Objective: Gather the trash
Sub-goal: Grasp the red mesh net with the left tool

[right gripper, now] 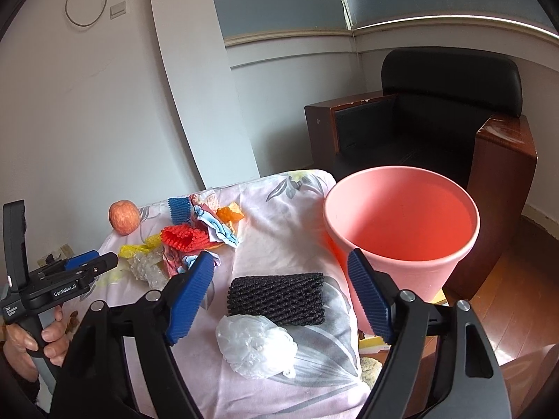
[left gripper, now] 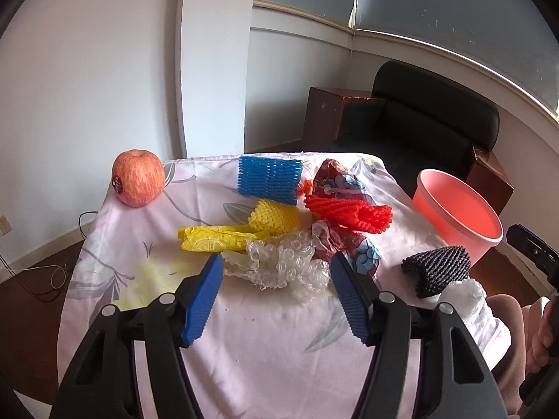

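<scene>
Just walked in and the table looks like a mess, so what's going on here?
A person is clearing trash from a cloth-covered table with a handheld gripper in each hand. Both are open and empty. The left gripper points at the crumpled bubble wrap; the right gripper frames a black foam net and a white plastic bag. The pink bucket looks empty. Colored foam nets, wrappers and an apple remain on the table.

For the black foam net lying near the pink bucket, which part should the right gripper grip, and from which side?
Grip the black foam net across its short width at mid-length, coming from above. It lies flat, its long axis running left to right, and the open right gripper hovers over it already. The foam looks soft enough to squeeze.
</scene>
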Available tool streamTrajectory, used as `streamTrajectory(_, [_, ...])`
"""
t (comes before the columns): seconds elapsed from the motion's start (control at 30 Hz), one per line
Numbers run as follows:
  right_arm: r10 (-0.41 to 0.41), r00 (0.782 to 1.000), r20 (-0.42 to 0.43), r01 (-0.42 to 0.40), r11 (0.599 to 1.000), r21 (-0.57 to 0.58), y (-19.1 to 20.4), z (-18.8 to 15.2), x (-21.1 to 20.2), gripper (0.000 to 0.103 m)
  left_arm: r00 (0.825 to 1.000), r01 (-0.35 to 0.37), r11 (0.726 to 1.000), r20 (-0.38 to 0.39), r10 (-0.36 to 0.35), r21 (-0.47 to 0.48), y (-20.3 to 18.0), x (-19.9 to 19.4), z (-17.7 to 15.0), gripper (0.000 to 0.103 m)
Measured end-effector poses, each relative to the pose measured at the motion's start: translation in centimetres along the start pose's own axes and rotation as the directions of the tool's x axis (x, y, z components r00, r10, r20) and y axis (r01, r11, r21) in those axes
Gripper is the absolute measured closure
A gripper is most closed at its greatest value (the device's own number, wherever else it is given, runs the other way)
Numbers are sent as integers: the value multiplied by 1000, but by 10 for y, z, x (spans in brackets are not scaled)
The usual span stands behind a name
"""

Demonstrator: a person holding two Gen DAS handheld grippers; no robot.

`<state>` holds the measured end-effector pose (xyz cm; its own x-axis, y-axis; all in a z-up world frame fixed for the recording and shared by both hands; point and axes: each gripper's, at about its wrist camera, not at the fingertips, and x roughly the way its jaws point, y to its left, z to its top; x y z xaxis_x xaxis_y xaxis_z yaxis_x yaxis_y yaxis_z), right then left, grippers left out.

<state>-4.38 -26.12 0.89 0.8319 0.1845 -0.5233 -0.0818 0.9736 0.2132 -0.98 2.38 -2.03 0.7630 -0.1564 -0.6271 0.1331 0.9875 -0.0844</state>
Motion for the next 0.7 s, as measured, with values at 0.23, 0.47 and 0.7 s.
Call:
streamTrajectory(0.23, [16, 999, -40, -16, 1000, 5, -8, -9, 0, 29, 997, 29, 999, -70, -32, -45, 13, 16, -10, 62])
streamTrajectory(0.47, [35, 997, -67, -33, 999, 36, -16, -12, 5, 37, 986, 160, 985, -33, -162, -56, -8, 17, 14, 62])
streamTrajectory(0.7, [42, 996, -81, -37, 997, 63, -25, -12, 6, 42, 982, 187, 982, -37, -187, -20, -42, 40, 38, 62])
